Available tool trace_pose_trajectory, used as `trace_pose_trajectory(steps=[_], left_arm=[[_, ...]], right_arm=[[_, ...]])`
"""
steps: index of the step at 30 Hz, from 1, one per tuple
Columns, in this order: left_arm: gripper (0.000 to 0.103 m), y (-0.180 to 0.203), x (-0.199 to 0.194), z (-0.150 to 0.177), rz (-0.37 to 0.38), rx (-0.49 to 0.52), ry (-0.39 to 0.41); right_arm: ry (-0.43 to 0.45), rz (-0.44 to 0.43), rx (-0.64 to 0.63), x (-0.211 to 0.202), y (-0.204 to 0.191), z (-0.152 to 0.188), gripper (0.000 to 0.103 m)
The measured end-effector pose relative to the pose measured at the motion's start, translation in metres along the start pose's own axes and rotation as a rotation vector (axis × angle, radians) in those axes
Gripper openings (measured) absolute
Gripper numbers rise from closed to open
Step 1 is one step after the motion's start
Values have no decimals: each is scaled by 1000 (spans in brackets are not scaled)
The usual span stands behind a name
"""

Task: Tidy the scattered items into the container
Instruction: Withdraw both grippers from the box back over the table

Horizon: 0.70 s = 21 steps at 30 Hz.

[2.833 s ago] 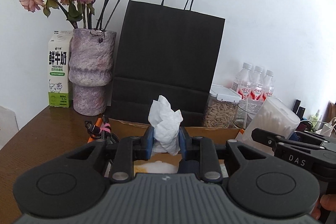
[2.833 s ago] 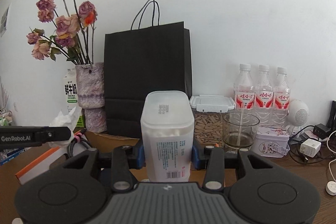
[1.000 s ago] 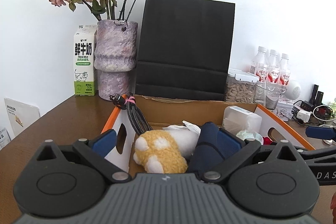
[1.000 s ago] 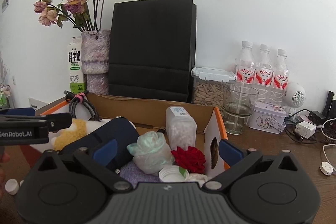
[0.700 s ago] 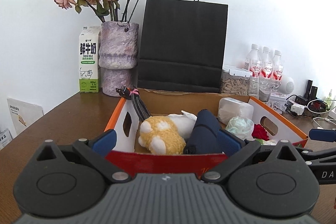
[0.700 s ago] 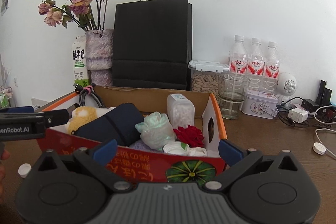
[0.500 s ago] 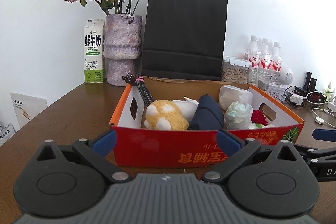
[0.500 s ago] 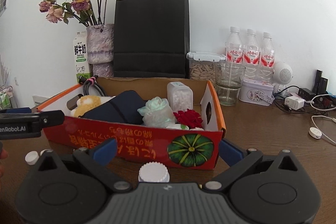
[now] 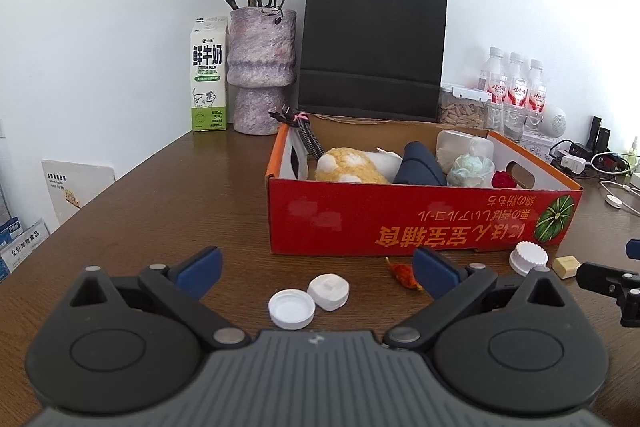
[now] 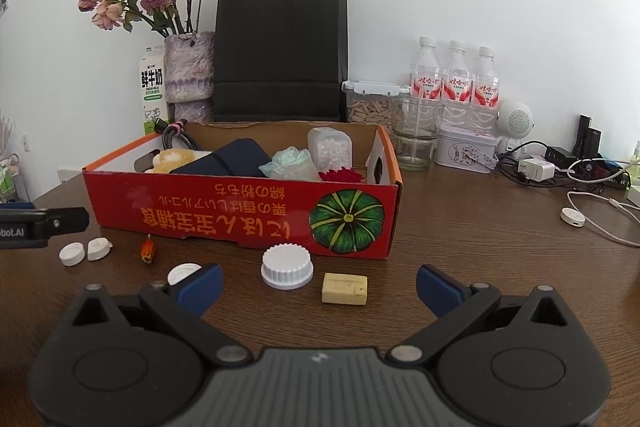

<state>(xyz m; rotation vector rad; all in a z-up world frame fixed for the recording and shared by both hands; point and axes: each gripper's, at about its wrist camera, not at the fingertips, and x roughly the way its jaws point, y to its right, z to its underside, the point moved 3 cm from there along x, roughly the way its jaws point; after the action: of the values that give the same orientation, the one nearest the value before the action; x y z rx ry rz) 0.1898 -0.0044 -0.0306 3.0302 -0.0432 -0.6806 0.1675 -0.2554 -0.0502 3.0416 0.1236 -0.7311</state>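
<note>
A red cardboard box (image 9: 420,215) (image 10: 240,211) stands on the brown table, holding a plush toy (image 9: 348,165), a navy pouch (image 10: 224,161), a cotton-swab tub (image 10: 330,147) and a red rose (image 10: 342,174). In front of it lie two white caps (image 9: 291,308) (image 9: 328,291), an orange scrap (image 9: 404,271), a large ribbed white cap (image 10: 286,265) and a tan block (image 10: 344,287). My left gripper (image 9: 316,267) is open and empty, above the two caps. My right gripper (image 10: 318,283) is open and empty, near the ribbed cap and block.
Behind the box stand a black paper bag (image 9: 374,43), a vase of dried roses (image 9: 262,67), a milk carton (image 9: 209,75), water bottles (image 10: 454,83), a glass (image 10: 416,131) and a tin (image 10: 466,149). Chargers and cables (image 10: 576,171) lie at the right.
Both grippers let go of the tissue and the cotton-swab tub into the box, opened, and pulled back and down to the table in front of it.
</note>
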Motion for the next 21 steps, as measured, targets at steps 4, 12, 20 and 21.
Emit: trace_pose_trajectory(steps=[4,12,20,21], left_arm=[[103,-17,-6,8,-12,-24,-18],[103,-36,-16,15,-32,-28,-27],[103,-36,-18,15,-36,-14,-27],[103,-35,-18,15,-36,-8,-29]], right_arm=[[-15,-3,-2,-4,1,6,103],[-32,3,-2,-8,1,10,103],[-64,12,-26,-6,-4,12,103],[-65,14,-25,-6,-4,12,103]])
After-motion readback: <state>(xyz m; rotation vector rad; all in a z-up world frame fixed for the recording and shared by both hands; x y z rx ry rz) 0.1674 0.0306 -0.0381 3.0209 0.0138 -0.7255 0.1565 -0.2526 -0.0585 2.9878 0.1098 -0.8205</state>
